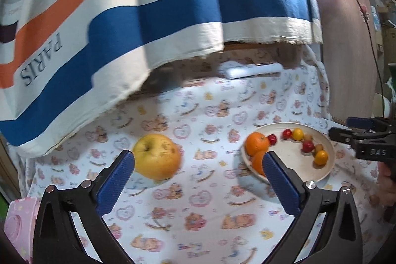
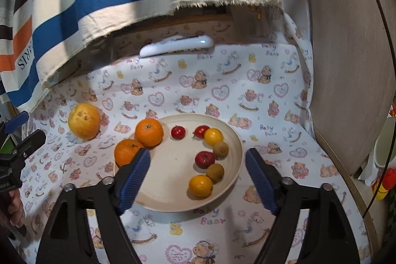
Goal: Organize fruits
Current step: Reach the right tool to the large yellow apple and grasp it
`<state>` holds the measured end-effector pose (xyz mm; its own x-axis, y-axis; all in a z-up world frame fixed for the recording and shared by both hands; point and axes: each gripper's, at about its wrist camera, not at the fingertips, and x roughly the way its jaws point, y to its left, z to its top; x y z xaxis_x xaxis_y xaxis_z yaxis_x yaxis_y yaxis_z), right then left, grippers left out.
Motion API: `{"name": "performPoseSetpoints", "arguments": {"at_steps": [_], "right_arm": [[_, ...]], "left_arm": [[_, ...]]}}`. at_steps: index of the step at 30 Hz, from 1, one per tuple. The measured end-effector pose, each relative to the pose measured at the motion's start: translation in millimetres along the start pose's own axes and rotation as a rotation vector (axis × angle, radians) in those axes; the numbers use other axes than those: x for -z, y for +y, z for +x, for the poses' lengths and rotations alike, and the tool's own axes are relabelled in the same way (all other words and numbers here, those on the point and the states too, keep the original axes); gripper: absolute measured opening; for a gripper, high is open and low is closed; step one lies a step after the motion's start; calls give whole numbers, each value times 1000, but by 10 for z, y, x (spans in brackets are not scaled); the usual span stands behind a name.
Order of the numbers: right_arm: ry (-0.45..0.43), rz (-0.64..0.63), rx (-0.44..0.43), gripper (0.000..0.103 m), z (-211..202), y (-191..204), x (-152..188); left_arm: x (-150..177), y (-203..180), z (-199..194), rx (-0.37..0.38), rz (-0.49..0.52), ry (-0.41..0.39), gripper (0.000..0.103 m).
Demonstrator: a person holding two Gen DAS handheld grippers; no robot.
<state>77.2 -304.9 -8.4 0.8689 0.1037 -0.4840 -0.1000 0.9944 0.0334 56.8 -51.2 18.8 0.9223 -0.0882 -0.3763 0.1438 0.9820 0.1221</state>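
A big yellow apple (image 1: 157,156) (image 2: 84,121) lies on the bear-print cloth, left of a cream plate (image 2: 173,192) (image 1: 294,160). It sits just beyond the left finger of my left gripper (image 1: 198,157), which is open and empty. Two oranges (image 2: 149,132) (image 2: 127,152) (image 1: 257,143) rest at the plate's left rim. Several small red, yellow and brown fruits (image 2: 205,159) curve along its right side. My right gripper (image 2: 198,152) hovers open over the plate's near half, holding nothing. Each gripper shows at the edge of the other's view (image 1: 346,128) (image 2: 24,130).
A white remote-like bar (image 2: 177,46) (image 1: 252,71) lies at the back under a hanging striped cloth (image 1: 123,16). A wooden panel (image 2: 346,66) bounds the right side, with a white cup (image 2: 383,147) beyond it. A pink object (image 1: 19,222) sits at the near left.
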Motion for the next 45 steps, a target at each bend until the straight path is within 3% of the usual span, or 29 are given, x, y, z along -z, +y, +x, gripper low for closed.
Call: {"name": "performPoseSetpoints", "arguments": {"at_steps": [3, 10, 14, 20, 27, 33, 40, 45], "right_arm": [[-21, -5, 19, 86, -19, 35, 28], [38, -60, 38, 87, 68, 267, 19], [80, -49, -32, 87, 77, 480, -141], [144, -8, -159, 87, 218, 994, -403], [140, -165, -167, 88, 491, 1833, -571], [193, -385, -107, 89, 932, 2422, -463], [246, -504, -111, 89, 1304, 2849, -367], [285, -483, -108, 89, 1537, 2955, -335]], "left_arm": [[48, 160, 14, -15, -30, 3, 102], [129, 480, 27, -36, -103, 7, 102], [85, 639, 3, -102, -132, 24, 102], [105, 1018, 105, -129, -208, 76, 102], [271, 1571, 232, -181, -406, 139, 102], [472, 1959, 337, -200, -593, 181, 102], [628, 2022, 555, -238, -591, 251, 102], [695, 2114, 577, -253, -647, 308, 102]]}}
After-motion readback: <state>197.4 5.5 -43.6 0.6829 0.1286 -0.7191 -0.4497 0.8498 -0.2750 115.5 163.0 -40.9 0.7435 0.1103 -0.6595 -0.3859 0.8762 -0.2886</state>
